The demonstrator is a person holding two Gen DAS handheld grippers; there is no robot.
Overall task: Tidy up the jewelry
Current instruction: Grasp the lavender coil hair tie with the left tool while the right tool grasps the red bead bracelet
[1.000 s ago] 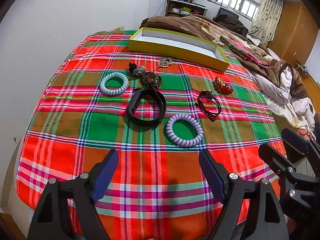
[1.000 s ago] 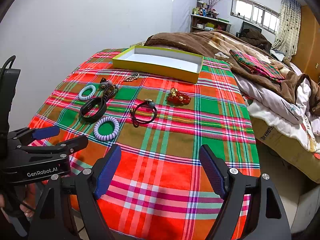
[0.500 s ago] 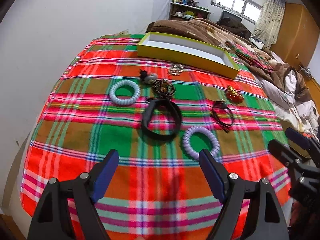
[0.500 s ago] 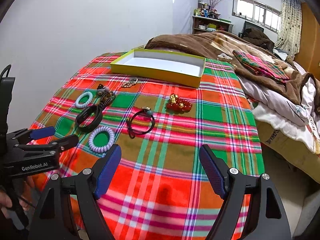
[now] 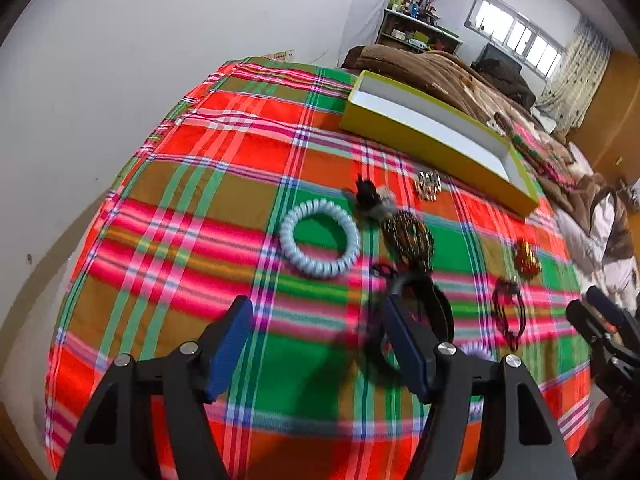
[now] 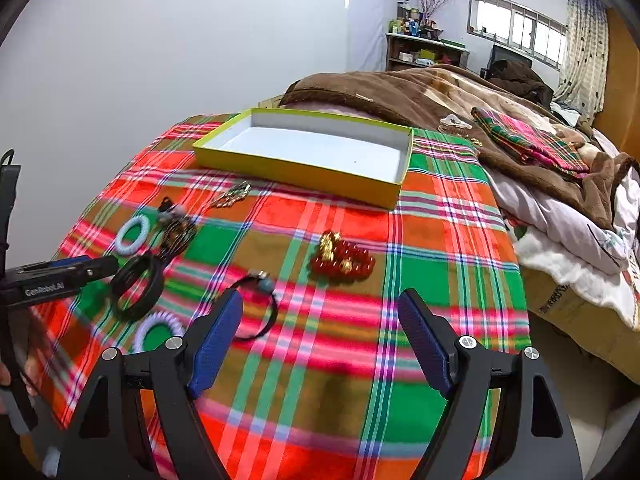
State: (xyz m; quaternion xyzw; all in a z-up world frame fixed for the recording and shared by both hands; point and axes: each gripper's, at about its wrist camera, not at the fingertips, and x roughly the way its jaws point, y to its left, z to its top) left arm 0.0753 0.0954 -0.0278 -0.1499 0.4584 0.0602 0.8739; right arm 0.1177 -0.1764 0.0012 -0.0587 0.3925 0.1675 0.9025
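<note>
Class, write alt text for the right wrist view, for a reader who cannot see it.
The open right gripper hovers empty over a bright plaid cloth, with a red-and-gold bead bracelet ahead of it. Rings and hair ties lie to the left near the left gripper; an empty yellow box sits beyond.

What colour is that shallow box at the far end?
The box is yellow-green outside, white inside; clearest from the right wrist.

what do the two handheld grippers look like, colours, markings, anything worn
Both the left gripper and the right gripper are matte black angular frames with silver screws and flat dark blue ribbed pads. The left one's side carries white GenRobot.AI lettering and a black cable. No sleeve or glove is visible.
</note>
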